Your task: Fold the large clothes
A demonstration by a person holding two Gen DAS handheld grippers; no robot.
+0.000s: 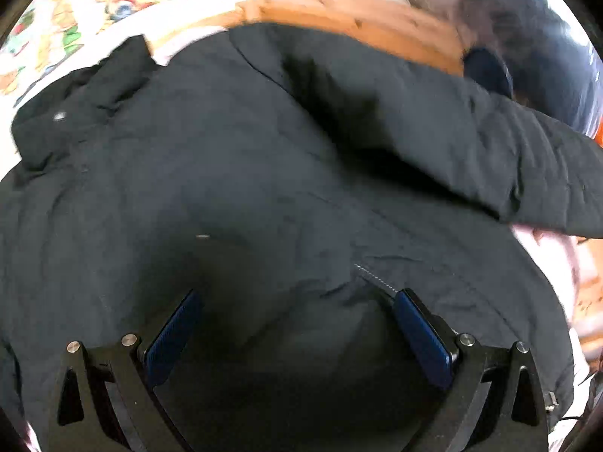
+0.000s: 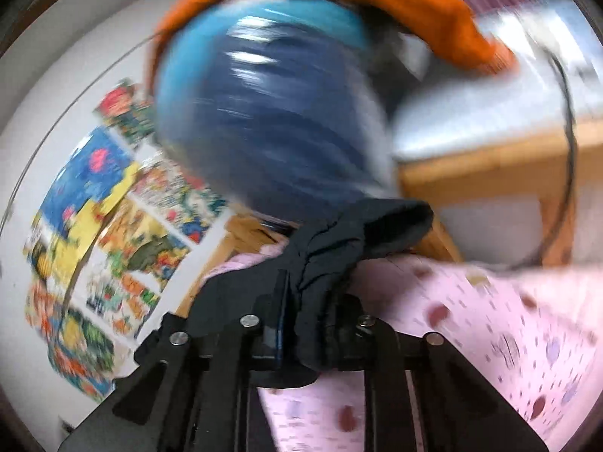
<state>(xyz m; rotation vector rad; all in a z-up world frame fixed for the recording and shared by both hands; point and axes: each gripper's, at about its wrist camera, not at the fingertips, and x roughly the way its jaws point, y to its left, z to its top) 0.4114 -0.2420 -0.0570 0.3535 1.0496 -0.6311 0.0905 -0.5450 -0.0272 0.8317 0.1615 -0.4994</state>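
Note:
A large dark jacket (image 1: 264,173) lies spread below my left gripper and fills most of the left wrist view. One sleeve (image 1: 527,165) is lifted across at the right. A zipper (image 1: 377,278) shows near the right finger. My left gripper (image 1: 297,301) is open just above the fabric, holding nothing. My right gripper (image 2: 301,301) is shut on a bunched end of the dark jacket sleeve (image 2: 361,233), held above the pink spotted sheet (image 2: 490,320).
A wooden bed frame (image 1: 339,11) runs behind the jacket. A colourful cartoon-print wall covering (image 2: 105,207) is at the left. A blurred blue and orange shape (image 2: 271,113) is close in front of the right wrist camera. A wooden shelf (image 2: 490,165) is at the right.

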